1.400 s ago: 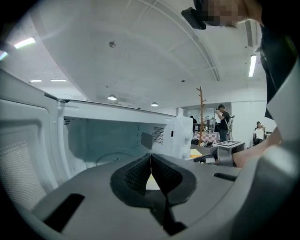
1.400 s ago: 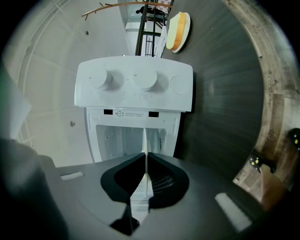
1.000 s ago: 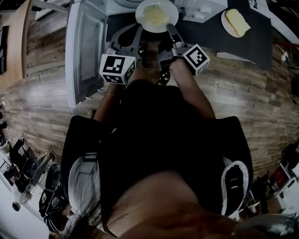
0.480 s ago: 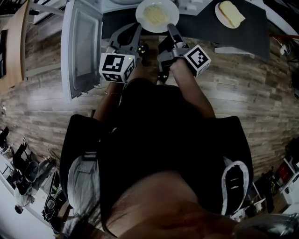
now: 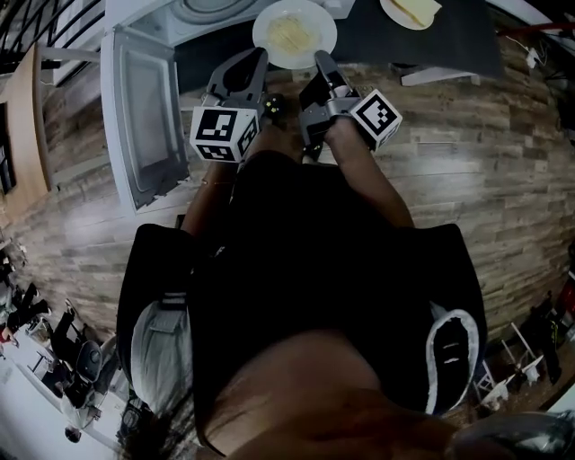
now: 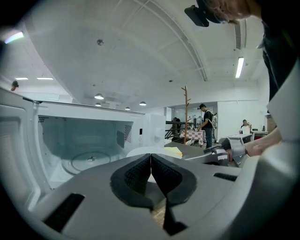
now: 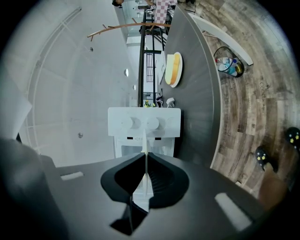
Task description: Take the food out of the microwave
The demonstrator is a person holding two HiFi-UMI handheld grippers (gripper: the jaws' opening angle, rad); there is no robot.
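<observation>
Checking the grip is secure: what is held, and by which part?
The white plate of food, by its rim: left gripper clamps the near-left edge, right gripper the near-right edge.

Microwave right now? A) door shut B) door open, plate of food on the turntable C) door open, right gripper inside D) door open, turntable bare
D: the left gripper view shows the microwave with its turntable bare, the head view shows the door swung open, and the plate of food is outside, its rim clamped in the right gripper.
</observation>
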